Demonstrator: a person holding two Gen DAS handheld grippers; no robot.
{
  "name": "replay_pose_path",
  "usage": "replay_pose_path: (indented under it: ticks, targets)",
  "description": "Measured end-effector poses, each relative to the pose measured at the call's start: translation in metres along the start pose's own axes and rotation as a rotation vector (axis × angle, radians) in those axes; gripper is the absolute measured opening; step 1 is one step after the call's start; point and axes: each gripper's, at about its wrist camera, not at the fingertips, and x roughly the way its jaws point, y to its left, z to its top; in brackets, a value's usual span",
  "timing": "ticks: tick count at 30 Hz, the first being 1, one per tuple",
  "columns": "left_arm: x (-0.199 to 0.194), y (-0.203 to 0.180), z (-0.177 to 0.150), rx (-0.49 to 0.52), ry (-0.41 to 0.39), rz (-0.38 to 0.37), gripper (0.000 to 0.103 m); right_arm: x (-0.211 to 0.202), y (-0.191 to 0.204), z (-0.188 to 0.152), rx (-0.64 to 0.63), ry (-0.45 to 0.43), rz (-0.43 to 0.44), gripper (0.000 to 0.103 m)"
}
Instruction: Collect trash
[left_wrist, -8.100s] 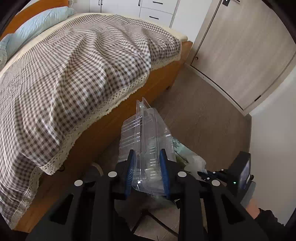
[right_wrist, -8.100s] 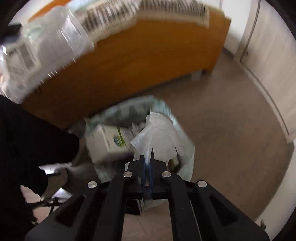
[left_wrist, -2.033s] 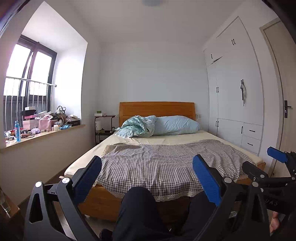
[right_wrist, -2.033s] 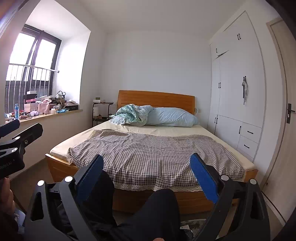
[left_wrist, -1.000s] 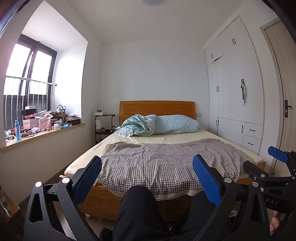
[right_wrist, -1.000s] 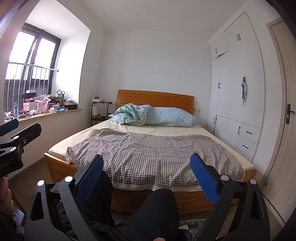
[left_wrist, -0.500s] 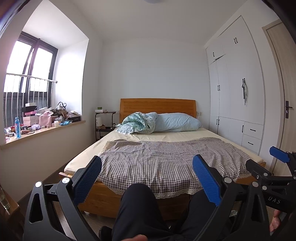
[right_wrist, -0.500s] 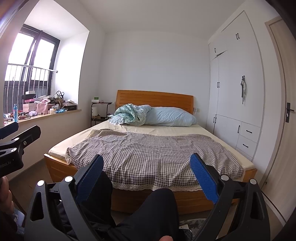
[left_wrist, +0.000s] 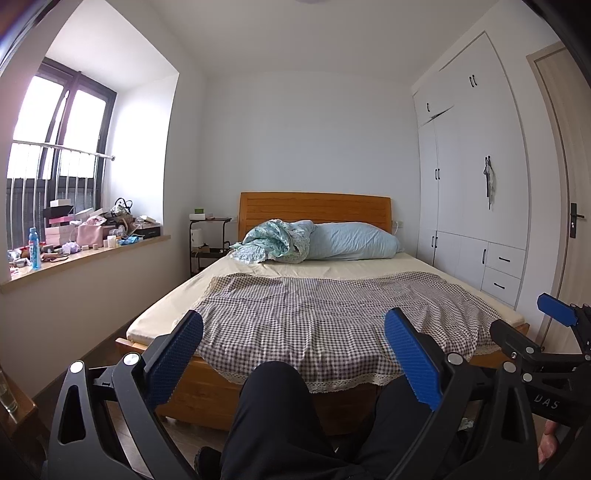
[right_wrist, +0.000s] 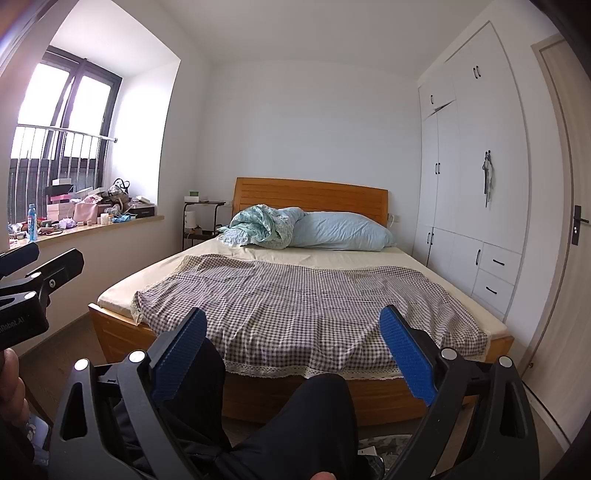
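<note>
You hold both tools level, looking down the room at the bed (left_wrist: 325, 317). Left tool (left_wrist: 295, 354): jaws spread wide, nothing between the blue pads (left_wrist: 412, 360). Right tool (right_wrist: 291, 354): likewise spread wide and empty. Your dark-trousered knees (left_wrist: 273, 413) sit low in both views, in front of the bed's foot edge. Trash location: no loose trash shows on the checked blanket (right_wrist: 295, 299) or on the bare sheet toward the headboard edge. The only likely candidate is a crumpled pale patch (right_wrist: 384, 443) on the floor below the bed's foot edge, at your right knee in the right wrist view; it is mostly hidden, so you cannot tell whether it is a bag, film or paper. Appearance, as far as visible: greyish-white, wrinkled, low to the floor. Handling judgement: if it is film or paper it should be light, soft and crushable, with no fragility concern; take it by a raised fold or a free edge, not flat against the floor, since thin film may slip between the pads. The window sill (left_wrist: 88, 254) along the left wall carries boxes, a bottle and small clutter, too small to sort into trash or belongings. Judgement: collection looks largely done, or you are pausing to scan.
</note>
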Motion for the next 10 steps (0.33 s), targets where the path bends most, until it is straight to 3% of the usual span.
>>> replay_pose_path:
  ticks: [10]
  targets:
    - [0.0084, -0.0027, -0.0012, 0.015, 0.025, 0.005, 0.095, 0.0042, -0.0021, -0.0016, 0.006, 0.010, 0.004, 0.091]
